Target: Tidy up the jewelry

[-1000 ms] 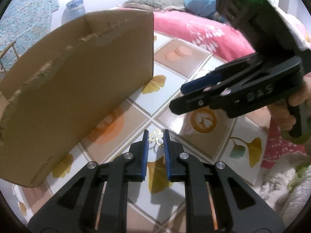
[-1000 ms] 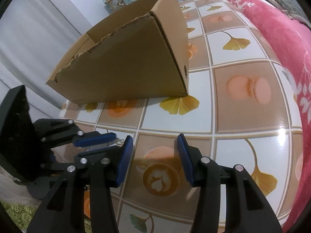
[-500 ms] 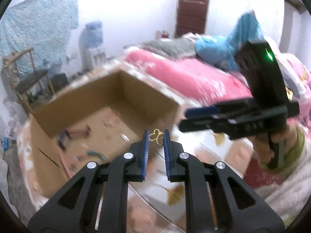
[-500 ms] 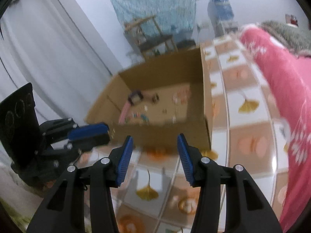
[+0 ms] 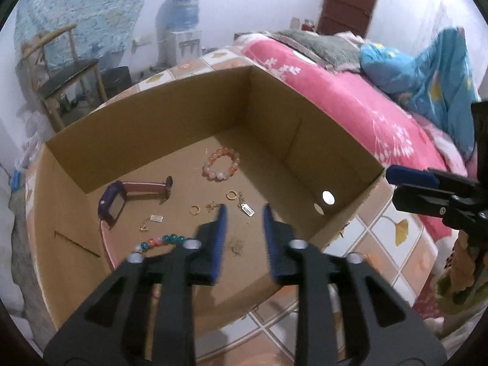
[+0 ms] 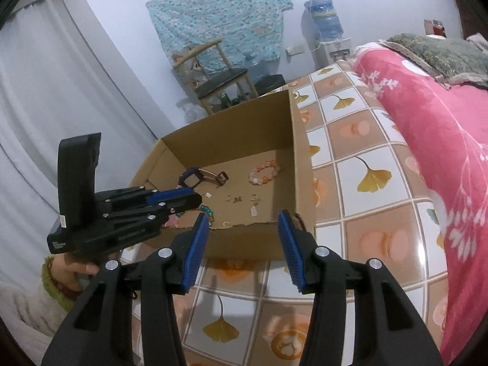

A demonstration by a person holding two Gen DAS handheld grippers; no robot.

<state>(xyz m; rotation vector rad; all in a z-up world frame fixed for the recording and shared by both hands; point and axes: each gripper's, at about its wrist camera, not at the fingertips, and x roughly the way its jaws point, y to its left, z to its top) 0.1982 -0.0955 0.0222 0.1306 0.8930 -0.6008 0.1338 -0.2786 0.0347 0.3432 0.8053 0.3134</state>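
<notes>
1. Since half a second ago the left gripper [image 5: 244, 225] has let go: its blue pads, then pinched on a small gold charm, now stand apart with nothing between them.
2. It hangs over the near edge of the cardboard box [image 5: 350, 213].
3. Below the gap lies a gold charm [image 5: 236, 247]; ahead lie a pink bead bracelet [image 5: 221, 164] and a purple watch [image 5: 114, 202].
4. Right gripper [image 6: 244, 235] is spread wide, empty, just short of the box's torn near wall.

This is a bedroom in a home. A bed with a pink blanket [image 5: 344, 97], a wooden chair [image 6: 222, 76] and a water cooler [image 5: 183, 27] show it.
</notes>
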